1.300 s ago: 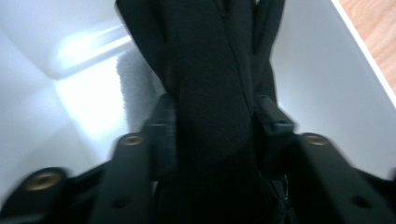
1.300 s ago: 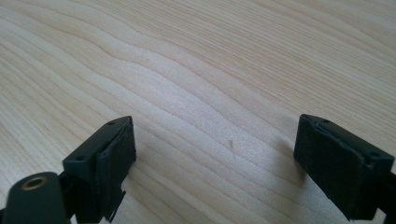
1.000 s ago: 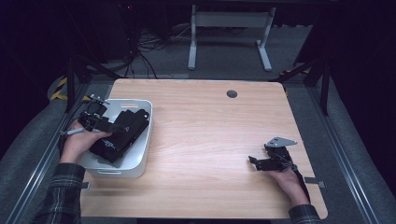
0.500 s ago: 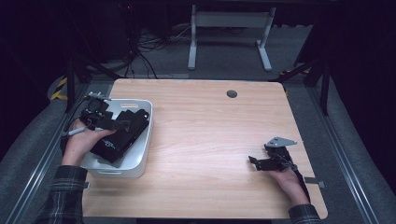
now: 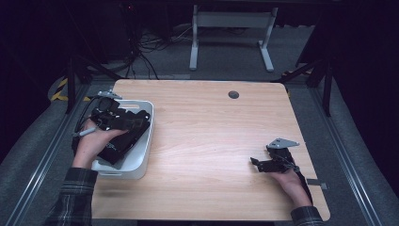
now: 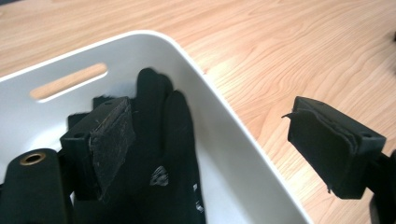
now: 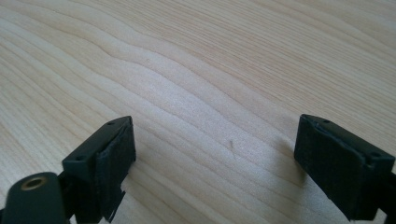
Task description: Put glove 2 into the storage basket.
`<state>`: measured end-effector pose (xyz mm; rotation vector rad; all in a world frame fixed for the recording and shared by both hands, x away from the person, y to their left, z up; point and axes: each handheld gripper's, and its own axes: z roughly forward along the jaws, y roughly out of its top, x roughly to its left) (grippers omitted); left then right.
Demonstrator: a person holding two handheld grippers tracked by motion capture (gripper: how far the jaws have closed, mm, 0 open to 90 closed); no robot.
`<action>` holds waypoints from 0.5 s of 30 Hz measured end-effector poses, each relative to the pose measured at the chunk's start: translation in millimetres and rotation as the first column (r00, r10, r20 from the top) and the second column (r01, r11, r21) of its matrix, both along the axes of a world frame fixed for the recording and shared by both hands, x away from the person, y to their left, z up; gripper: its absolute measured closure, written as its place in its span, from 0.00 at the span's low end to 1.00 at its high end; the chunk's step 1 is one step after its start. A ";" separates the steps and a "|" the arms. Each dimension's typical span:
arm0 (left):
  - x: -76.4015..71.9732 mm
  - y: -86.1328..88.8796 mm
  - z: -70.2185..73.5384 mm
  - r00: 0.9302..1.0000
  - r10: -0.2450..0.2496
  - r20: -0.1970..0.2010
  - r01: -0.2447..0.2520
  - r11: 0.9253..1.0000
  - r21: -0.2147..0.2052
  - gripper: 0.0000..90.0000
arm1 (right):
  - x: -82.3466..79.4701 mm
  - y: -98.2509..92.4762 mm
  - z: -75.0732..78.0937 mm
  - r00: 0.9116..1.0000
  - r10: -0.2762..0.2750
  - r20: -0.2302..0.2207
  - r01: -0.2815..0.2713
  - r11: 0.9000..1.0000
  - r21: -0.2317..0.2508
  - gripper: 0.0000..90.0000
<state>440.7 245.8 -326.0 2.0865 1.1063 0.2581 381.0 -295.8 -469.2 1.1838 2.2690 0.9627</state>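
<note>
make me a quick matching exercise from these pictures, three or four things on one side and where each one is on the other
Things:
1. black glove
2. white bin
3. right tool
4. round hole in the table

Places:
A. near the table's far edge
B. inside the bin
C. left end of the table
D. over bare wood near the table's right edge

Pairs: 1-B, 2-C, 3-D, 4-A
</note>
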 end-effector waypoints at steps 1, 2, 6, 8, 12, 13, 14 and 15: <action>-1.0 -2.4 0.3 1.000 -0.004 0.000 0.004 1.000 -0.005 0.17 | 0.0 0.0 0.0 1.000 0.000 0.000 0.000 1.000 0.000 0.14; -1.7 -4.8 0.3 1.000 -0.012 0.003 0.012 1.000 -0.006 0.17 | 0.0 0.0 0.0 1.000 0.000 0.000 0.000 1.000 0.000 0.15; -3.9 -13.7 -0.2 1.000 -0.030 0.009 0.030 1.000 -0.010 0.17 | 0.0 0.0 0.0 1.000 0.000 0.000 0.000 1.000 0.000 0.15; -5.5 -18.5 -0.9 0.999 -0.036 0.007 0.036 0.999 -0.017 0.17 | 0.0 0.0 0.0 1.000 0.000 0.000 0.000 1.000 0.000 0.15; -9.0 -29.4 -2.6 0.998 -0.059 0.019 0.059 0.998 -0.020 0.17 | -0.1 0.1 0.0 1.000 -0.001 0.001 0.001 1.000 0.000 0.15; -10.0 -32.8 -3.3 0.998 -0.062 0.020 0.063 0.998 -0.026 0.17 | -0.1 0.1 0.0 1.000 -0.001 0.001 0.001 1.000 0.000 0.14; -10.9 -36.0 -3.8 0.997 -0.069 0.018 0.069 0.997 -0.026 0.17 | 0.0 0.0 0.0 1.000 0.000 0.000 0.000 1.000 0.000 0.15; -11.9 -39.7 -4.7 0.997 -0.076 0.019 0.076 0.997 -0.030 0.17 | 0.0 0.1 0.0 1.000 0.000 0.000 0.000 1.000 0.000 0.15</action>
